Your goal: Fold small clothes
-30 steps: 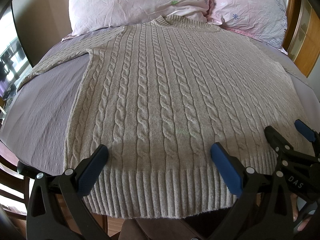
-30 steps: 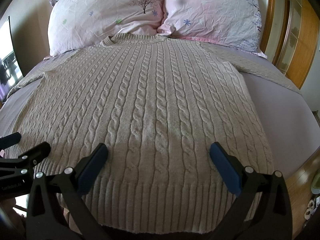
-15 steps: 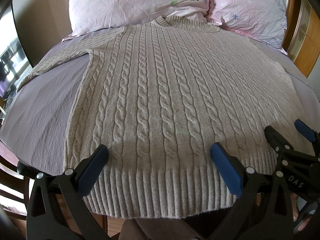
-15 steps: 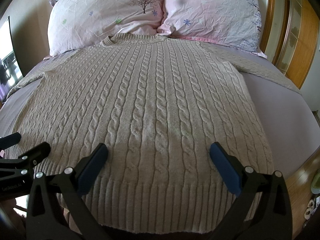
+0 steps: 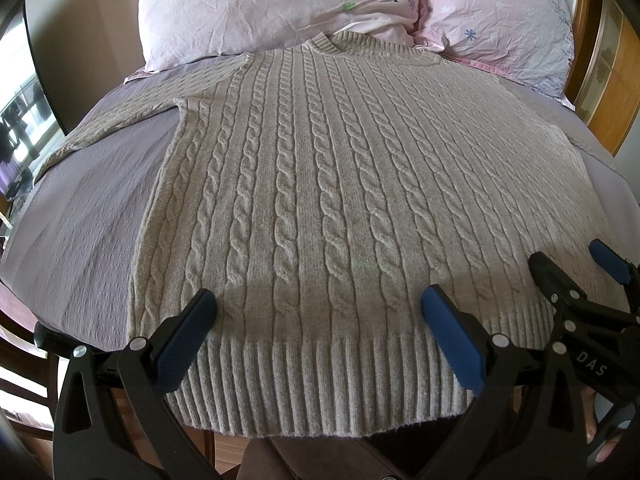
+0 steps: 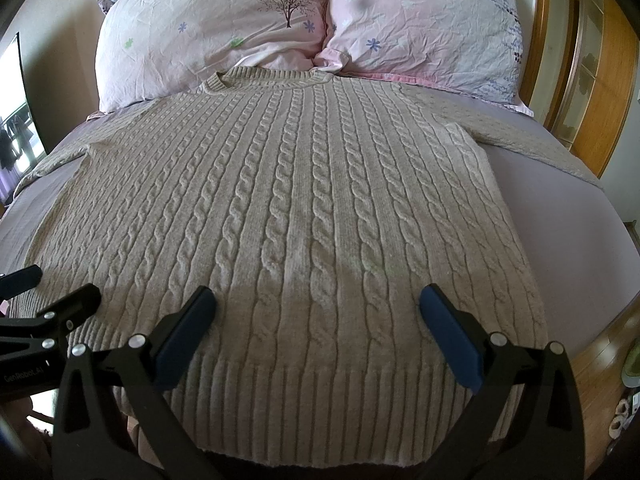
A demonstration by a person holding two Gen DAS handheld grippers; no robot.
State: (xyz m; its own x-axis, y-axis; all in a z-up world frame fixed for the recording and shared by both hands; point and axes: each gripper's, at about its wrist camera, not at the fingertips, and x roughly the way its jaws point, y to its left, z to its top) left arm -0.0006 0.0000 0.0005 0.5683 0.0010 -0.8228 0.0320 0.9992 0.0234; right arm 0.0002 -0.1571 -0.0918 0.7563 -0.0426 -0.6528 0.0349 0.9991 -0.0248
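Bed point(image 5: 80, 216): beige cable-knit sweater point(image 5: 320, 184) flat, collar by pillows point(image 6: 304, 20).
L gripper point(image 5: 318, 312): wide open, nothing held, over hem.
R gripper point(image 6: 316, 312): same, fingers spread, empty.

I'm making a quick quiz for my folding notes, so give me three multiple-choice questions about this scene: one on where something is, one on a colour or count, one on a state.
1. Where does the cable-knit sweater's neckline lie?
A. Against the pillows
B. At the foot of the bed
C. Off the side of the bed

2. How many pillows are at the headboard?
A. One
B. Two
C. Four

3. How are the left gripper and right gripper?
A. Both shut on the hem
B. One shut, one open
C. Both open

Answers:
1. A, the collar touches the left pillow and right pillow.
2. B, two floral pillows sit side by side.
3. C, each gripper's blue pads stand wide apart over the ribbed hem.
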